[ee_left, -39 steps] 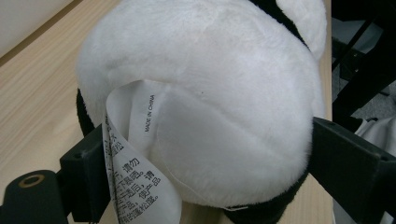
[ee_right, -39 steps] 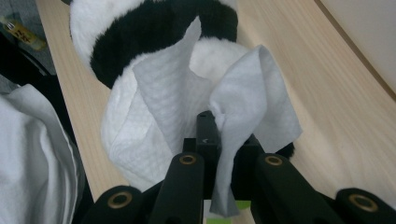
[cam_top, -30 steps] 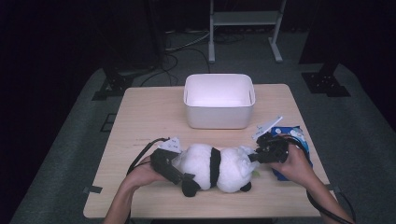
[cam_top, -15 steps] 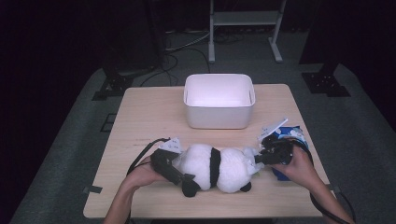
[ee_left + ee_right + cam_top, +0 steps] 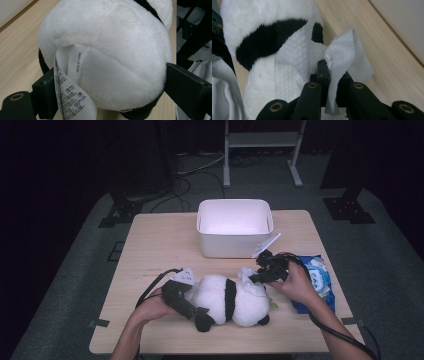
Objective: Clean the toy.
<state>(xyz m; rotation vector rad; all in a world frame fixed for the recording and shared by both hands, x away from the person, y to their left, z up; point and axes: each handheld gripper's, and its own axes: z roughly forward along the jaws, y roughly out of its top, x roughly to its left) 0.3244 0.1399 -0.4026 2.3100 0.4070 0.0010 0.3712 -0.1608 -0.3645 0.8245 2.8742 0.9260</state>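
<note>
Since 1 second ago, little has shifted: the right gripper (image 5: 256,278) has edged slightly along the plush panda (image 5: 227,300), and the left gripper (image 5: 189,305) has stayed put.

The panda lies on its side on the wooden table (image 5: 155,250), near the front edge, in front of the white bin (image 5: 234,227). The left gripper's 2 jaws are clamped across the toy's white rear (image 5: 105,62), where the care label (image 5: 72,100) hangs; this grip looks meant to pin the toy so it cannot slide.

The right gripper (image 5: 329,82) is pinched on a white wet wipe (image 5: 342,62), draped against the panda's fur, apparently to wipe it clean. A blue wipes pack (image 5: 315,282) lies just beside the right hand (image 5: 295,282), presumably within reach for a fresh sheet.
</note>
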